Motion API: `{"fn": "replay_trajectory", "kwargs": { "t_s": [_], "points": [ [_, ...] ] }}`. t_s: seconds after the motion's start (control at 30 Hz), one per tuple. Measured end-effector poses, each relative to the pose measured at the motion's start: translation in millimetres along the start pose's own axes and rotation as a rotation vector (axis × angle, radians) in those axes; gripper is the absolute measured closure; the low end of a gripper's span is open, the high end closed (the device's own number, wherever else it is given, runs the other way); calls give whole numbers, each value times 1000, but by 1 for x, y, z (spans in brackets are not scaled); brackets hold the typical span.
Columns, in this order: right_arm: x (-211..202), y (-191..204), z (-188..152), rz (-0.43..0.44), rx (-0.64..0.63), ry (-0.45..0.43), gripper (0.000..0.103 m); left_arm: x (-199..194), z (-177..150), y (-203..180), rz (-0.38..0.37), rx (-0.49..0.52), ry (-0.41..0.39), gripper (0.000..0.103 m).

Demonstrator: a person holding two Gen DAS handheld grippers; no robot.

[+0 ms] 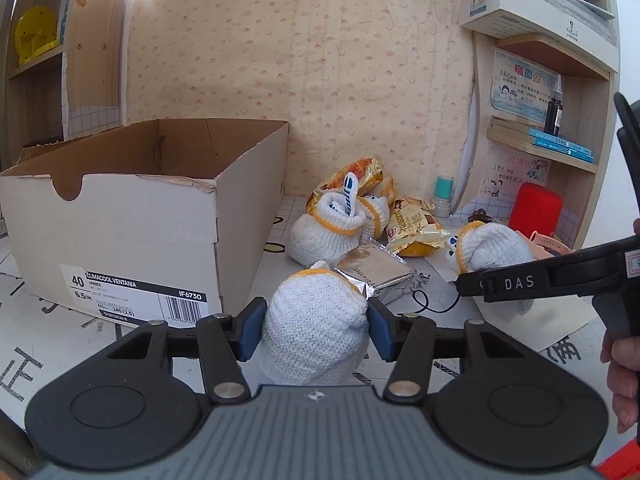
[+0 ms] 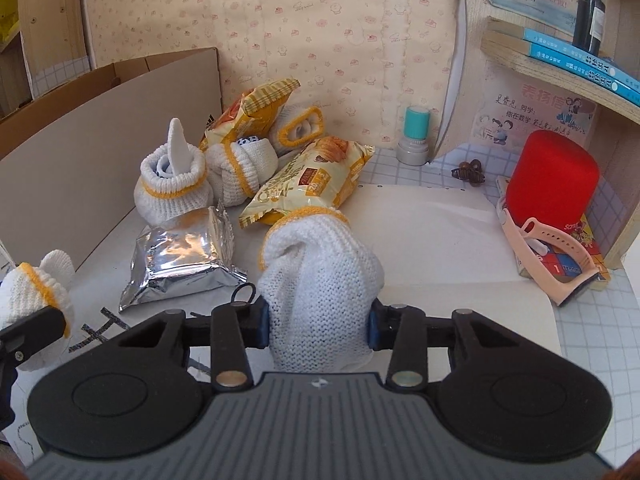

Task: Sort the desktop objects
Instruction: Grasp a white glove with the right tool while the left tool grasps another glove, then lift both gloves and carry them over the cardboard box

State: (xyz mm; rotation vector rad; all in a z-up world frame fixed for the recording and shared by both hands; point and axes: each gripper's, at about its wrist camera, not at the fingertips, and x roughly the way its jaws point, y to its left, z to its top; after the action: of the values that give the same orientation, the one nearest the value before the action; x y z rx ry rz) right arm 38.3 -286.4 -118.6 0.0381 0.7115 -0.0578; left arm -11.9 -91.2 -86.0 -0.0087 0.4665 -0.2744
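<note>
Left gripper (image 1: 316, 322) is clamping a rolled white glove bundle with yellow cuff (image 1: 314, 320), blue pads (image 1: 250, 326) pressing both sides; it's sitting just right of the open cardboard shoebox (image 1: 132, 216) on the bench (image 1: 52, 332); box interior is showing only bare cardboard from this angle.

Right gripper (image 2: 318, 322) is closing on a second glove bundle (image 2: 318, 276), pads squeezing the knit on both sides; that bundle is sitting at the near edge of the white paper sheet (image 2: 440, 240), cuff pointing away toward the yellow snack pack (image 2: 310, 180).

Pile between box and shelf unit: silver foil packet (image 2: 184, 256) lying flat just left of the right-hand bundle; behind it an upright glove bundle (image 2: 174, 184) with a white tag sticking up; two more bundles and a second yellow snack pack (image 2: 250, 110) leaning against the wall.

Far right: red cylinder (image 2: 552, 176) standing beside a pink watch strap (image 2: 544, 264); brown hair clip (image 2: 468, 170) and teal stamp (image 2: 416, 136) sitting near the back wall; ink bottle (image 2: 592, 4) standing on the books on the shelf.
</note>
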Motion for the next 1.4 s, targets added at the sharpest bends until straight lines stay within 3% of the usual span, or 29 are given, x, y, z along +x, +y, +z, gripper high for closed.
{"fn": "replay_trajectory", "kwargs": {
  "t_s": [0.43,1.4],
  "points": [
    [-81,43,-18,21,-22,-118,62,-26,15,-2,-5,8,-71,47],
    [-125,79,7,64,-66,-227,62,-75,53,28,62,-3,-212,47]
  ]
}}
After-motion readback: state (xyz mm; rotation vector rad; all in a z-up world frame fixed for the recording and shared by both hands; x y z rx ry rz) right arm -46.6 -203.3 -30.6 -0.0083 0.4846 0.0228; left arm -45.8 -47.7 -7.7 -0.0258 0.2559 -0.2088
